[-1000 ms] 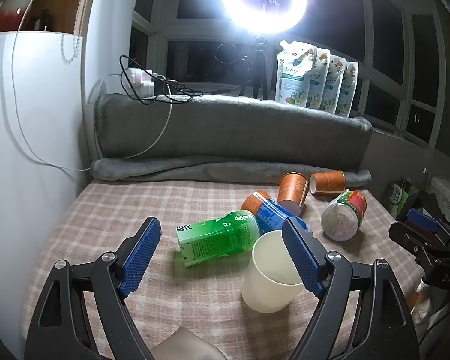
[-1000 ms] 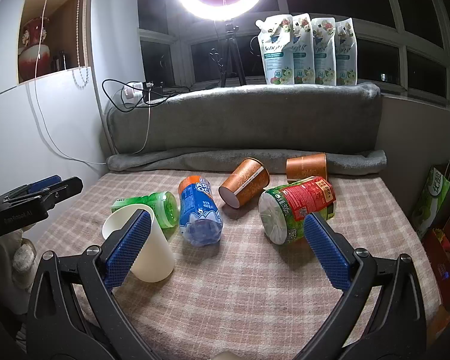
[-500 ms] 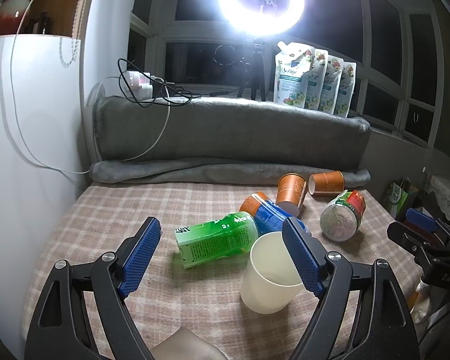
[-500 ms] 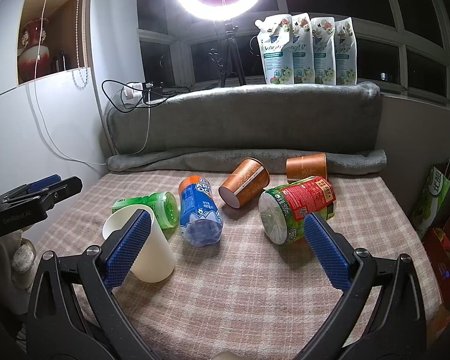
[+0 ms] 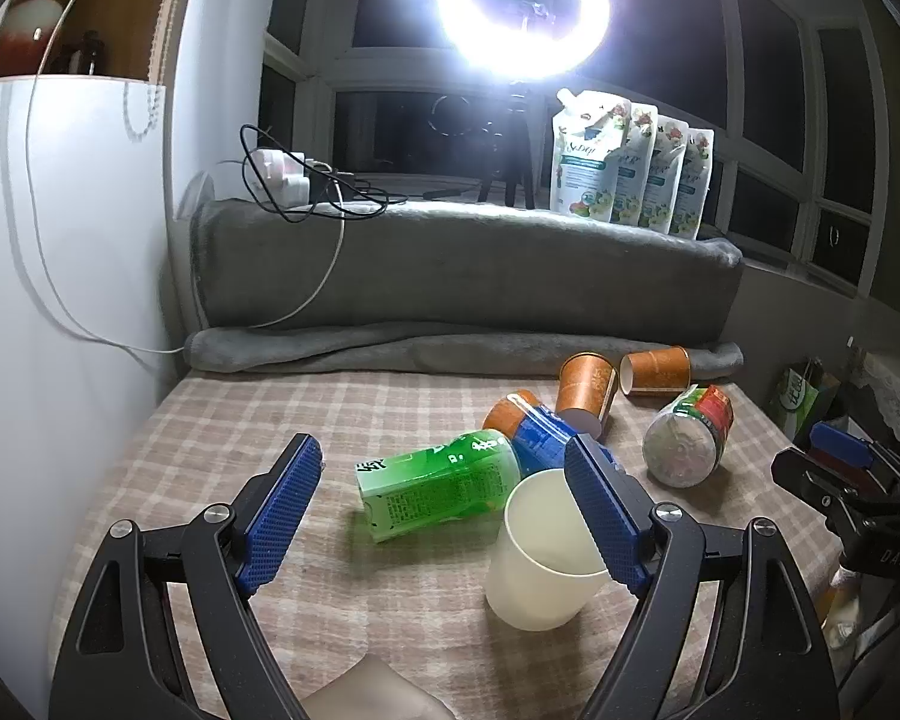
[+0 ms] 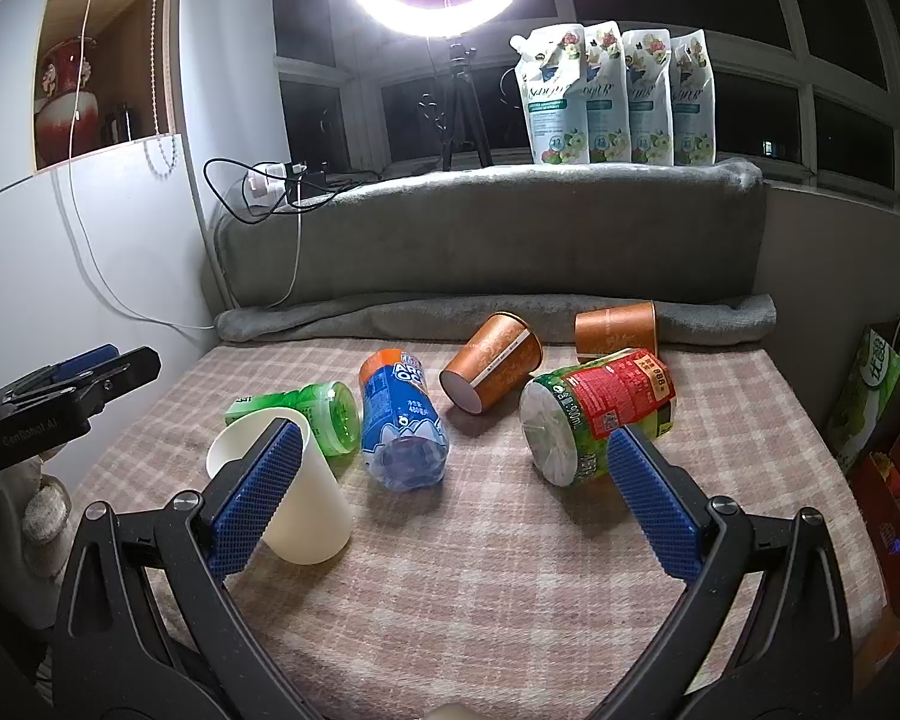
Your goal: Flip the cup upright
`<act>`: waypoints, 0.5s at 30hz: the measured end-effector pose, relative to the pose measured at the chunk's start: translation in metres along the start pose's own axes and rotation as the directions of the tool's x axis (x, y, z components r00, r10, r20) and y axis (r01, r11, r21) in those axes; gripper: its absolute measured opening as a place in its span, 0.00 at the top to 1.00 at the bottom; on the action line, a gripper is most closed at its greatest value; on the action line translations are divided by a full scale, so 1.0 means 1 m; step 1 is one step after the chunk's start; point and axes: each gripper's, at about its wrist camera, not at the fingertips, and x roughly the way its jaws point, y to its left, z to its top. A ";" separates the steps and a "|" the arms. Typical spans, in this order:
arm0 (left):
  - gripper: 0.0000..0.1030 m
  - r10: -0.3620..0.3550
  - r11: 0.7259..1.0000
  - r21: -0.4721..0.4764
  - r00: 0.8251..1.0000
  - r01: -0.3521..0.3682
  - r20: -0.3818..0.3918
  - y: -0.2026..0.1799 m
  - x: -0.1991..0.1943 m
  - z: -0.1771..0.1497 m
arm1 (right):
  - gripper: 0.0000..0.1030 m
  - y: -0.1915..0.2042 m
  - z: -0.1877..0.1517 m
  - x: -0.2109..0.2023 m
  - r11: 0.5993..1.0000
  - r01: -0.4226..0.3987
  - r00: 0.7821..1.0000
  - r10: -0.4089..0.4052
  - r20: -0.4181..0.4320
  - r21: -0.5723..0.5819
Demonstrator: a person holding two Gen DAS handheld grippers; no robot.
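Note:
A cream plastic cup (image 5: 540,564) stands upright on the checked cloth (image 5: 222,444), mouth up; it also shows in the right wrist view (image 6: 306,498). My left gripper (image 5: 444,516) is open and empty, its right finger pad (image 5: 603,516) in front of the cup's rim. My right gripper (image 6: 456,498) is open and empty, its left finger pad (image 6: 258,498) in front of the cup. Two orange paper cups lie on their sides: one (image 6: 492,369) mid-table, one (image 6: 615,330) by the grey blanket.
A green bottle (image 5: 438,483), a blue bottle (image 6: 399,420) and a red-green bottle (image 6: 594,414) lie on the cloth. A rolled grey blanket (image 6: 510,312) lines the back. A white wall (image 5: 60,300) is left. Bags (image 6: 876,384) stand off the right edge.
The left wrist view has drifted slightly; the objects sit a little further left in it. The cup stays upright. The right gripper has not moved.

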 end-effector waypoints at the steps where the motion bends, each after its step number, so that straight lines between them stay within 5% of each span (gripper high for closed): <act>1: 0.19 0.000 1.000 -0.001 1.000 0.000 0.000 0.001 0.000 0.000 | 0.00 0.001 -0.001 0.000 1.000 0.000 1.000 0.000 -0.001 -0.001; 15: 0.19 -0.005 1.000 -0.006 1.000 0.005 -0.002 0.004 0.000 0.001 | 0.00 0.009 -0.006 0.006 1.000 -0.006 1.000 0.006 -0.022 -0.001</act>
